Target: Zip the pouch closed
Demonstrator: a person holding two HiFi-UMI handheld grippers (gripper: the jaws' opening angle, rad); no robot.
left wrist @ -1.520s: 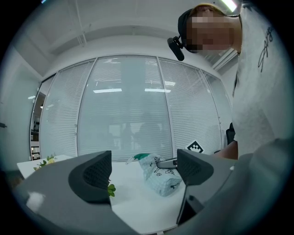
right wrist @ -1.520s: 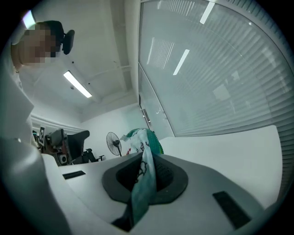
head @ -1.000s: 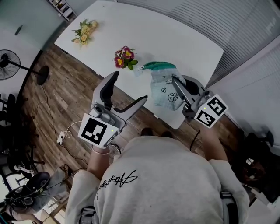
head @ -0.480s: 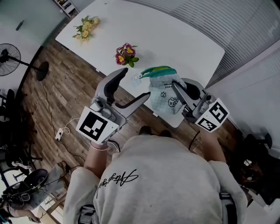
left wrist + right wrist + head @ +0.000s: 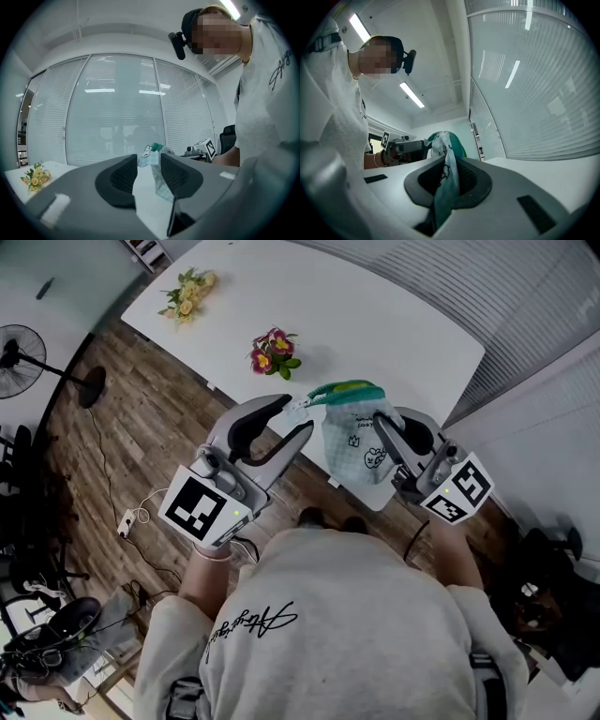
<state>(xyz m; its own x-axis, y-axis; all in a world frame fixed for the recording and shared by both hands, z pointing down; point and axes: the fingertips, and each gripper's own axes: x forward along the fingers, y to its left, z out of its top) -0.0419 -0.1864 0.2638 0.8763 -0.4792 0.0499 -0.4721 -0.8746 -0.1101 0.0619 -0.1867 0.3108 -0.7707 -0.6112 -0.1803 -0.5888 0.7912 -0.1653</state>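
Left gripper [image 5: 298, 415] jaws have just been closing, now round the pouch's [image 5: 354, 439] end with a gap left; they were wide apart before. Right gripper [image 5: 382, 418] clamps the pouch. Can't tell if it's zipped.

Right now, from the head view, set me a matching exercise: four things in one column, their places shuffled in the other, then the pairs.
Things:
1. pouch
2. pink flowers
3. yellow flowers
4. fan

Places:
A. standing on the wooden floor
B. at the table's far-left end
C. clamped in the right hand-held gripper
D. on the table, between the pouch and the other bouquet

Pairs: 1-C, 2-D, 3-B, 4-A
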